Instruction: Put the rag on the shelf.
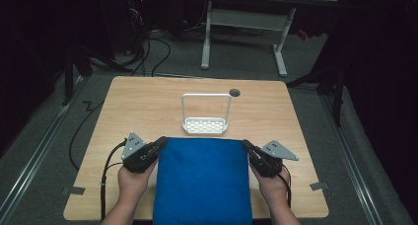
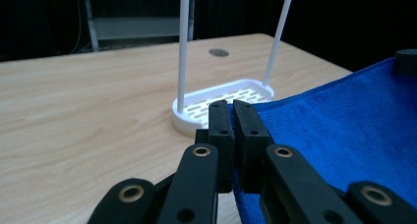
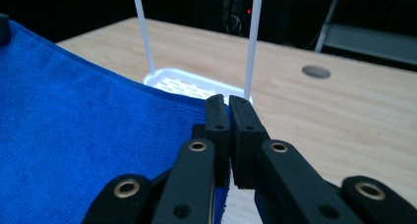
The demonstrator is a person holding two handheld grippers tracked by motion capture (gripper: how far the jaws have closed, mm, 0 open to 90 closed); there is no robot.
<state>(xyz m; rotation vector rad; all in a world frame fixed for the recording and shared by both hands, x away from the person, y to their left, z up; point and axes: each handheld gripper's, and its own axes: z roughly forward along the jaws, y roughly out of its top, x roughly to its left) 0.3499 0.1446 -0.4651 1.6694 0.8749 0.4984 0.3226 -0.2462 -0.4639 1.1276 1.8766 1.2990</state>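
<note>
The blue cloth (image 1: 203,180) is stretched flat between the two hands at the near side of the desk (image 1: 148,101), its far edge running straight across just short of the white rack (image 1: 205,117). Each far corner is pinched: the left hand-held gripper (image 1: 160,144) is clenched on the left corner, the right hand-held gripper (image 1: 246,146) clenched on the right one, and in both gripper views the black jaws stand nearly together with blue fabric caught between them. The near end of the cloth runs off the bottom of the high view, so I cannot tell whether it hangs over the desk's front edge.

To my eye the grasping is done and the cloth is taut; whatever comes next, folding it or hanging it over the rack's tall hoop, is not yet begun. The rack sits close ahead of the cloth's edge, so a forward move needs care. Left, right and beyond it the desk is bare apart from a dark cable hole (image 1: 234,92) near the far edge.
</note>
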